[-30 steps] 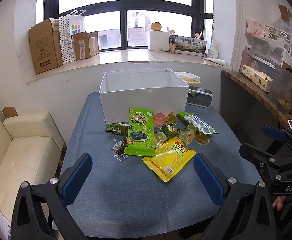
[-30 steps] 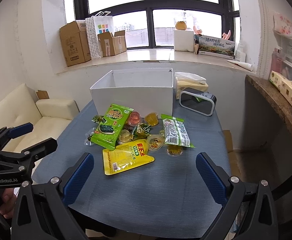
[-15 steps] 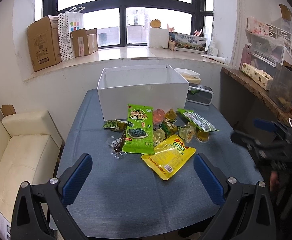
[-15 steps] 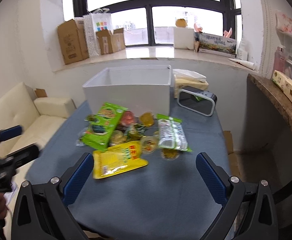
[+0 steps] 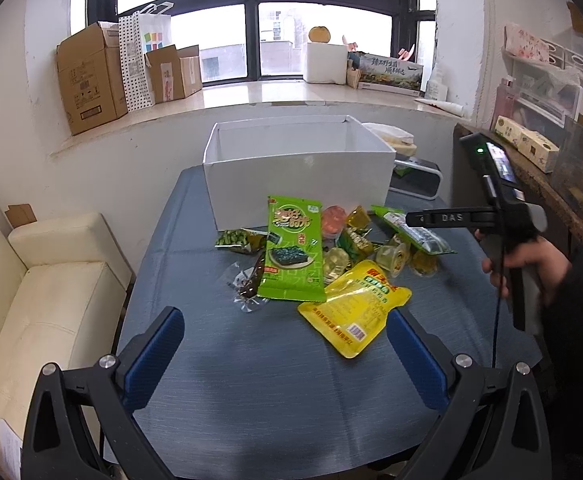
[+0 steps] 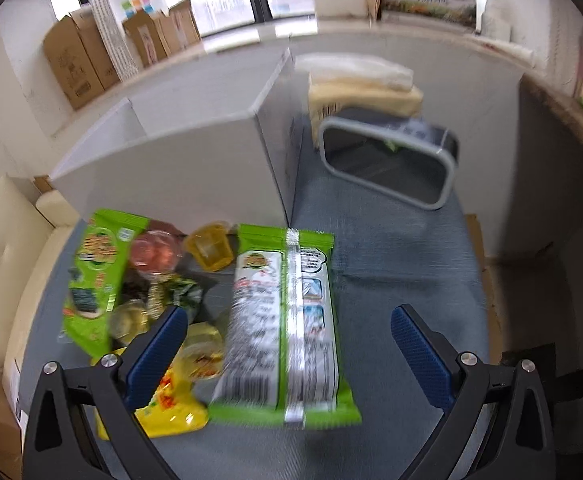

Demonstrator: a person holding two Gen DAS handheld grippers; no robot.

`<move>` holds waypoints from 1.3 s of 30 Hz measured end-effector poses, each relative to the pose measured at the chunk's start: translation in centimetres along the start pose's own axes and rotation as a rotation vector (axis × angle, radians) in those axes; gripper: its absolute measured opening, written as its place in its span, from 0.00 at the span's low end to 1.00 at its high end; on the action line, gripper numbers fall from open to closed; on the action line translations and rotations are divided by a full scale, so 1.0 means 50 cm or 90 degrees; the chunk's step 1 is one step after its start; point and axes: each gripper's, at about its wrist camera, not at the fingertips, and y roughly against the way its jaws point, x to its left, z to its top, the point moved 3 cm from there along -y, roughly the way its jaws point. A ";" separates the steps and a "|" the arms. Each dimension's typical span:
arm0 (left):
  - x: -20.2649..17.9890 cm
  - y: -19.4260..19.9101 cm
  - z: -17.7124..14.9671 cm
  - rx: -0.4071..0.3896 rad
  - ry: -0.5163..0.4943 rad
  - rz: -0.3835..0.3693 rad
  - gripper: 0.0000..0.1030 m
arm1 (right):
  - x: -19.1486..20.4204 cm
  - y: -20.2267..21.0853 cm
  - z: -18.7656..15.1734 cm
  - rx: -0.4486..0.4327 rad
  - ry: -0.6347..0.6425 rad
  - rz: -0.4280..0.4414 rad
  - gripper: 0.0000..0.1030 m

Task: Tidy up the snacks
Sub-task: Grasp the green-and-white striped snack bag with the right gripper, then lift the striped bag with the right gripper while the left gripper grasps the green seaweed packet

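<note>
While sorting is unstarted: white box (image 5: 299,168) shows no snacks inside.
Right gripper (image 6: 289,350): jaws spread, green-and-white packet (image 6: 287,320) between fingertips, ungrasped.
Left gripper (image 5: 283,354): released, well short of pile.

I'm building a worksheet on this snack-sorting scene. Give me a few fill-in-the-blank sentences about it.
1. The white box behind the snacks holds ____ snacks so far.
2. The right gripper hovers with open jaws over a green-and-____ packet.
3. The pouch nearest the left gripper is ____.

Missing words: no; white; yellow

Right wrist view motion-blurred, green snack packet (image 6: 287,320) print unreadable, yellow pouch (image 6: 167,404) partly behind tool finger
</note>
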 end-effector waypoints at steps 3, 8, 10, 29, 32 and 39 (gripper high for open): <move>0.008 -0.009 0.000 0.007 0.001 0.009 1.00 | -0.011 -0.044 0.005 0.035 -0.020 0.016 1.00; 0.014 -0.022 0.001 0.013 0.001 0.014 1.00 | -0.033 -0.081 0.006 0.068 -0.063 0.046 0.95; 0.014 -0.027 0.000 0.016 0.001 0.012 1.00 | -0.040 -0.088 0.000 0.080 -0.077 0.062 0.87; -0.004 -0.020 0.010 0.006 -0.009 0.007 1.00 | 0.012 -0.046 -0.003 0.055 -0.016 0.098 0.69; -0.005 -0.018 0.010 0.005 -0.011 0.009 1.00 | 0.002 -0.037 -0.006 0.052 -0.014 0.100 0.69; -0.006 -0.016 0.011 0.002 -0.011 0.011 1.00 | -0.006 -0.030 -0.009 0.049 -0.022 0.104 0.69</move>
